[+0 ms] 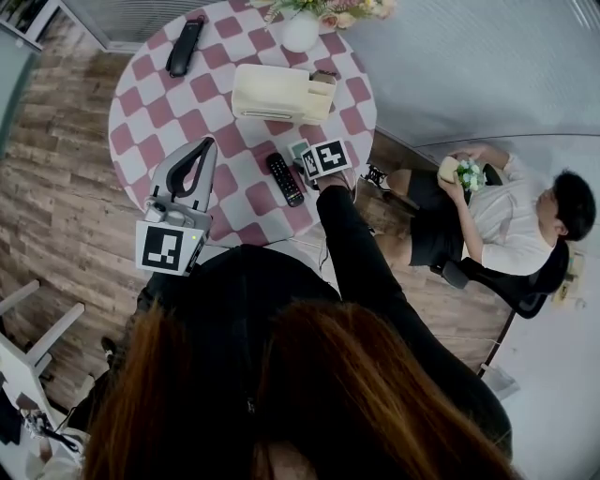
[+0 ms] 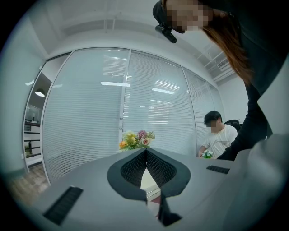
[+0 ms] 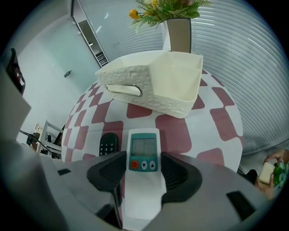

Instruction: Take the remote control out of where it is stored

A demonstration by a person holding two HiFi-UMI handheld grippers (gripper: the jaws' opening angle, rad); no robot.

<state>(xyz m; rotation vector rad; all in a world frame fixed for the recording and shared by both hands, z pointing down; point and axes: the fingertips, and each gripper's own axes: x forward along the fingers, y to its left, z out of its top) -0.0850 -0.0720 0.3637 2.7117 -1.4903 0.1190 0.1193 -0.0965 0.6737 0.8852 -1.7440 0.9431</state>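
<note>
1. Grasps the white remote control (image 3: 143, 155) in the right gripper (image 3: 143, 180), jaws clenched on its sides.
2. Holds it over the checkered worktop (image 3: 180, 131), outside the cream basket (image 3: 153, 83), beside a black remote (image 3: 108, 144).
3. Holds the left gripper (image 2: 146, 155) clenched on nothing, jaws together, by the worktop's near edge.

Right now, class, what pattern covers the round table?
Pink-and-white checks on the table; clearest in head view.

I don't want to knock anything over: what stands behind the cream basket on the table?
A white vase of flowers stands behind the cream basket. In the right gripper view, the basket's rim covers the foot of the vase.
</note>
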